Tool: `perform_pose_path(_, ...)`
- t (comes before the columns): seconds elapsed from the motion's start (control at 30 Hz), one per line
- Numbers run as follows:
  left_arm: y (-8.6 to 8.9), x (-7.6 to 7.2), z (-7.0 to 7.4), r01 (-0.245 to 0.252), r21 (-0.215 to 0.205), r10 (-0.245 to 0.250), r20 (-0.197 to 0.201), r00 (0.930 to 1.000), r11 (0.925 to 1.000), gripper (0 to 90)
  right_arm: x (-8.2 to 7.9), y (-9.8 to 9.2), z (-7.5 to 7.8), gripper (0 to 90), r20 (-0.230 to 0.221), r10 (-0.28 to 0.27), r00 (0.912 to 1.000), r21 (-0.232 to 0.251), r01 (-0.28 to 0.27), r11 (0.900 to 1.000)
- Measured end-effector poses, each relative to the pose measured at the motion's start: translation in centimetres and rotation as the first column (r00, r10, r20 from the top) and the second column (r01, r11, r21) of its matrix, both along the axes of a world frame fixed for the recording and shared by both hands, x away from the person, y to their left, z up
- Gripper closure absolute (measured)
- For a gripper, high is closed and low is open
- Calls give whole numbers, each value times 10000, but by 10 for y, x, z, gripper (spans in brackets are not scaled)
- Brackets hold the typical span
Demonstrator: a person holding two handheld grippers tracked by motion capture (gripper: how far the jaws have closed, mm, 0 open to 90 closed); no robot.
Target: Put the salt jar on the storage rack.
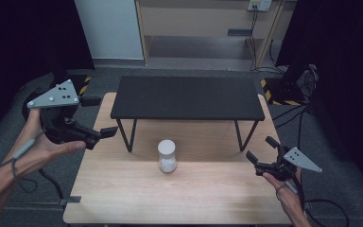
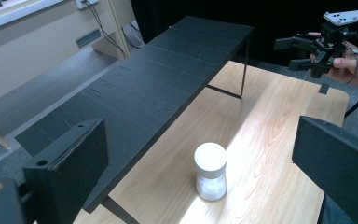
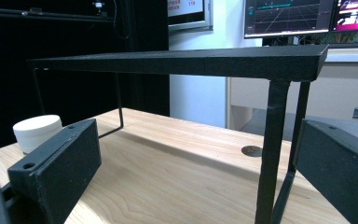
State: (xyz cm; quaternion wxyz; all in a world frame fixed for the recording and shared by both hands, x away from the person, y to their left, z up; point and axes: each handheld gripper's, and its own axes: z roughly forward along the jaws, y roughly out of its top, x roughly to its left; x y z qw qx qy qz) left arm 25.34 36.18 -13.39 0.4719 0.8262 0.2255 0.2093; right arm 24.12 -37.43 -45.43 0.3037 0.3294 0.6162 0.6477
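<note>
White-capped jar (image 1: pixel 167 155) stands mid-bench (image 1: pixel 123 198), just before the black shelf (image 1: pixel 186 97). Left gripper (image 1: pixel 105 134) and right gripper (image 1: pixel 260 153) hover apart, jaws released, empty. Approach looks next: centre jaws around jar.

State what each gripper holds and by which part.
Nothing is held. The left gripper and right gripper are both open and empty; the white jar stands untouched on the table.

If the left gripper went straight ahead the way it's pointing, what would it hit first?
Probably the white jar: it stands on the table between the open jaws of the left gripper, though depth is unclear.
</note>
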Motion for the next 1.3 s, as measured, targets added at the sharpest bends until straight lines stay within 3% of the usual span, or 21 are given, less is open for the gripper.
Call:
perform_pose_path(0.97, -5, 8, -13, 81, -7, -81, -186, 9998, 10000, 27, 1, 0, 0, 7, -57, 120, 9999, 3, -120, 9999)
perform_pose_path(1.3, -8, 18, -23, 459, 89, -454, -434, 9980, 9989, 30, 1, 0, 0, 8, -58, 131, 9999, -4, -131, 9999)
